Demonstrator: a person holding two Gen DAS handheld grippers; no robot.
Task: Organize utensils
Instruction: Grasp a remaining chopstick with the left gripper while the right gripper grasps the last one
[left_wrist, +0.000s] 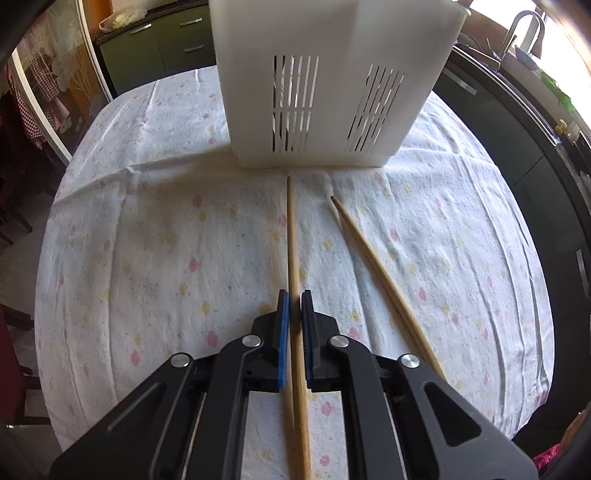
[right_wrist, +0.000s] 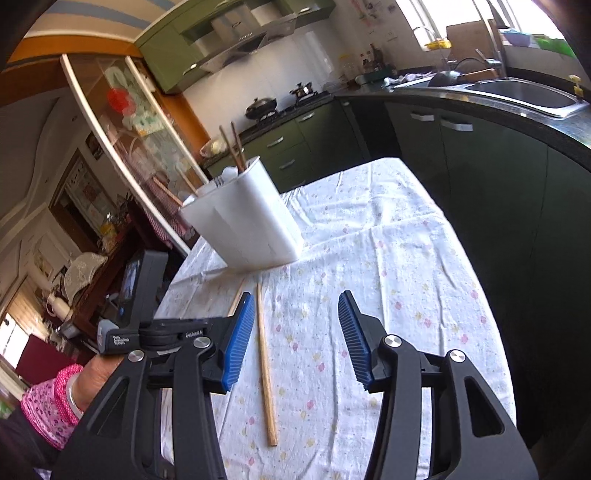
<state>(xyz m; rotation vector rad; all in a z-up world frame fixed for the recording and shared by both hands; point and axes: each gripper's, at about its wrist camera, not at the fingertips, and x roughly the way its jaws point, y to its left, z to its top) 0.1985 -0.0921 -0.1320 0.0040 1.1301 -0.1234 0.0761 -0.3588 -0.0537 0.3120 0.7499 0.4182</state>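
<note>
My left gripper is shut on a long wooden chopstick, which runs between the blue pads and points at the base of the white slotted utensil holder. A second chopstick lies loose on the flowered tablecloth just to its right. In the right wrist view that loose chopstick lies below and between the fingers of my right gripper, which is open and holds nothing. The holder stands beyond it with chopsticks and white utensils sticking out. The held chopstick shows only partly behind the left pad.
A hand in a pink flowered sleeve holds the left tool at the table's left edge. Dark green cabinets and a counter with a sink run close along the table's right side. A glass door stands behind the holder.
</note>
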